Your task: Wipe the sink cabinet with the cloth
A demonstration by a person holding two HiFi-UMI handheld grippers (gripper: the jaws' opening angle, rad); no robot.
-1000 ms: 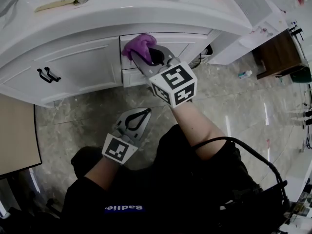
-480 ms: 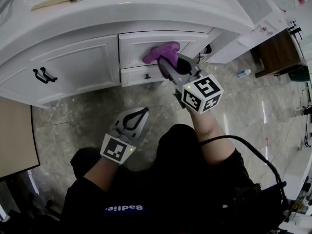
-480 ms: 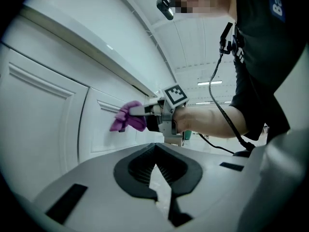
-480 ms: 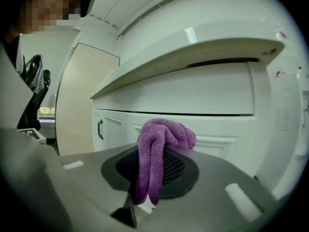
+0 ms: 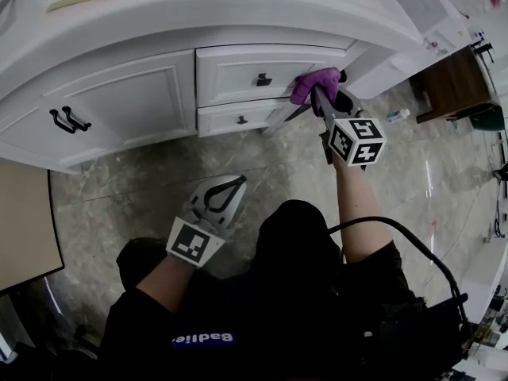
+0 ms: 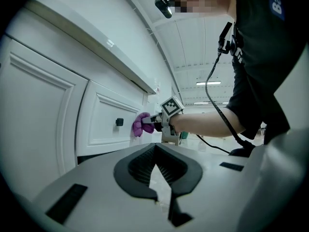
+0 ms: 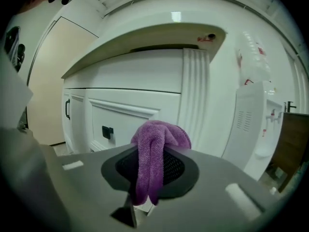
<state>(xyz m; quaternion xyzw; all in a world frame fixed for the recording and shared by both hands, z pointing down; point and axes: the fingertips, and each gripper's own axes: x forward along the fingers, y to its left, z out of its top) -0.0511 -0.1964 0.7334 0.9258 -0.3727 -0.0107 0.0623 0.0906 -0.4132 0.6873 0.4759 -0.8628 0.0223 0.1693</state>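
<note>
One purple cloth [image 7: 154, 149] is pinched in the right gripper [image 5: 316, 95]. In the right gripper view I see its jaws closed on a folded bunch of it, which rises as a rounded lump above the tips and hangs down in two lobes between the dark pads. In the head view the cloth sits at the right end of the upper drawer front [image 5: 238, 74] of the white sink cabinet [image 5: 143, 101], to the right of that drawer's small black knob [image 5: 263, 79] and just beside the fluted corner post [image 7: 195, 95]. From the left gripper view the cloth appears to press against the drawer face.

Below the upper drawer is a narrower lower drawer [image 5: 230, 119] with its own black knob [image 5: 242, 120]. Left of both drawers is a panelled cabinet door [image 5: 135, 105] carrying two black handles [image 5: 67, 120]. A curved white countertop [image 5: 238, 6] overhangs all of it.

The right arm reaches forward, and the cube with square markers [image 5: 357, 140] faces up just behind the jaws. A black cable [image 5: 397, 240] loops beside that arm.

The left gripper [image 5: 236, 182] is held low, well apart from the cabinet, over the grey marbled floor [image 5: 143, 189]. I read its jaws as pressed together at the tips, with nothing between them.
</note>
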